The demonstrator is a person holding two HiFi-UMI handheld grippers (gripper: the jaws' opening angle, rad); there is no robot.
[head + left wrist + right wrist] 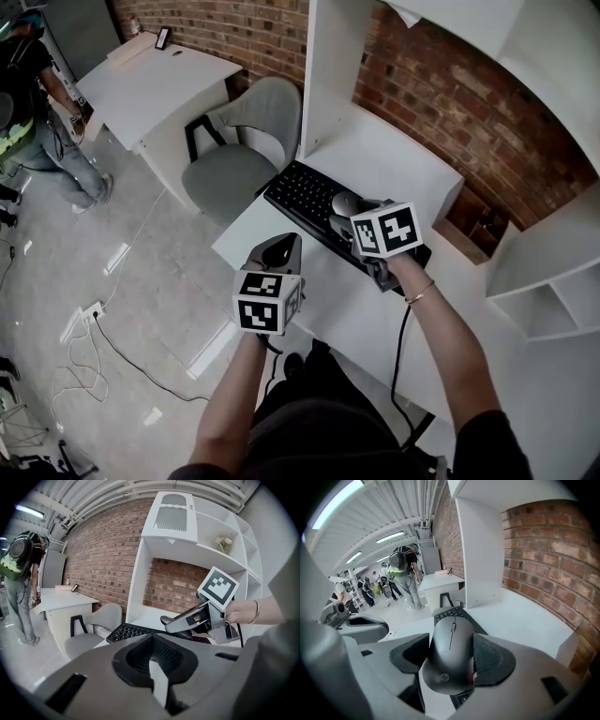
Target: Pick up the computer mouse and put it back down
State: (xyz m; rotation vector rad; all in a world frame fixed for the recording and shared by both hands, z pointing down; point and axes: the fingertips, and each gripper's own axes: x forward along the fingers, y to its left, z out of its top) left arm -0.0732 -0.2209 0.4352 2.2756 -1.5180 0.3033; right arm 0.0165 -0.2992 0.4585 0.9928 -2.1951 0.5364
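Between the right gripper's [452, 660] grey fingers [494, 660]: a black, perhaps charcoal, mouse [451, 644]. Beyond them, black keyboard [446, 615], white desk [520, 616], red-brown brick wall [553, 550] with pale joints.

A white desk [403, 159] carries a black keyboard [305, 192], lying flat near its front edge

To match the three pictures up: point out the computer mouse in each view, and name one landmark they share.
Head view: near centre, the mouse sits in the right gripper, over the keyboard.
Left gripper view: right of centre, its dark nose pokes from that gripper.
Right gripper view: dead centre, clamped between the fingers.
Shared landmark: the black keyboard.
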